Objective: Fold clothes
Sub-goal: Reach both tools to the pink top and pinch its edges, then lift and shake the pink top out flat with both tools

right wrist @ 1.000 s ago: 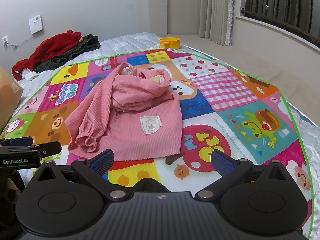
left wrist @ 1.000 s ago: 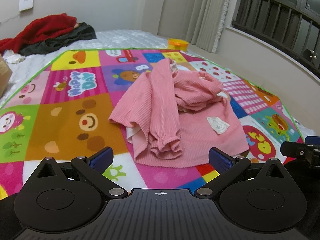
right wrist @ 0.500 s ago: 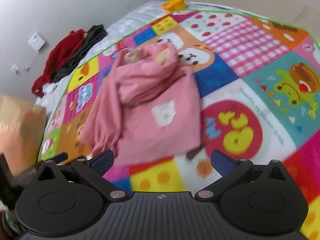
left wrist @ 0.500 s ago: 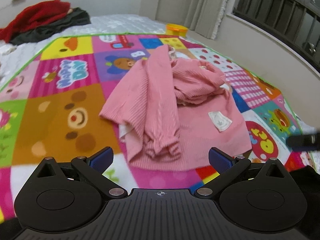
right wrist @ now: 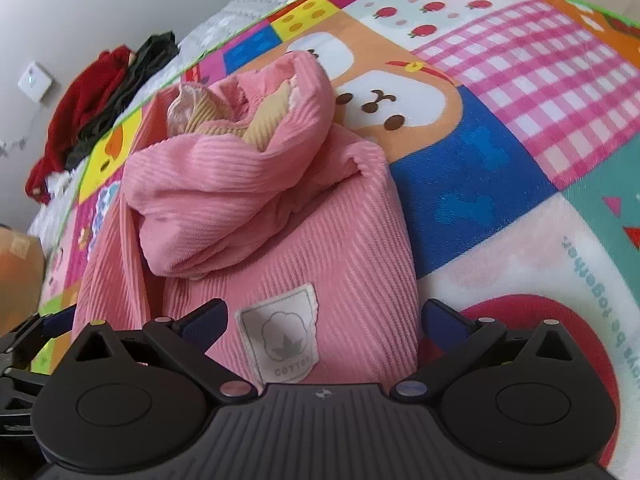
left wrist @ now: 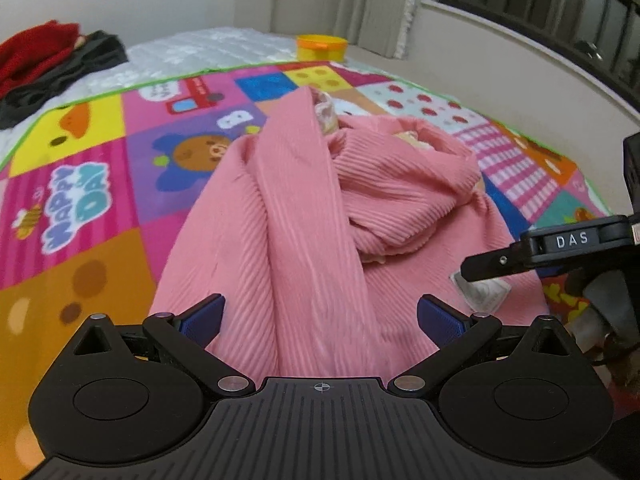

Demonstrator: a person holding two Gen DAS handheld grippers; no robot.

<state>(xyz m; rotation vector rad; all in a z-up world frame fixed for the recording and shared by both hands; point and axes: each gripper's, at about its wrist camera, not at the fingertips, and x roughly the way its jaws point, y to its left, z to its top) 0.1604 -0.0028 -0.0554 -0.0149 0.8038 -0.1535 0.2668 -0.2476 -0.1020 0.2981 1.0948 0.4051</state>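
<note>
A pink ribbed sweater (left wrist: 304, 216) lies crumpled on a colourful play mat (left wrist: 80, 184), one sleeve running down its left side and its upper part bunched on top. My left gripper (left wrist: 320, 316) is open, low over the sleeve's near end, fingers either side of the fabric. In the right wrist view the sweater (right wrist: 256, 200) fills the middle, with a white cotton label (right wrist: 280, 340) by the hem. My right gripper (right wrist: 322, 320) is open over that hem, the label between its fingers. The right gripper's body (left wrist: 560, 248) shows at the left view's right edge.
A red and black clothes pile (left wrist: 48, 64) lies on the white mattress at the back left. An orange tub (left wrist: 322, 47) sits beyond the mat's far edge. A cardboard box (right wrist: 18, 264) stands at the left. Curtains and a railing line the right wall.
Both grippers have moved forward and down onto the sweater's near edge. The sweater now fills each view. Both stay open and the sweater has not moved.
</note>
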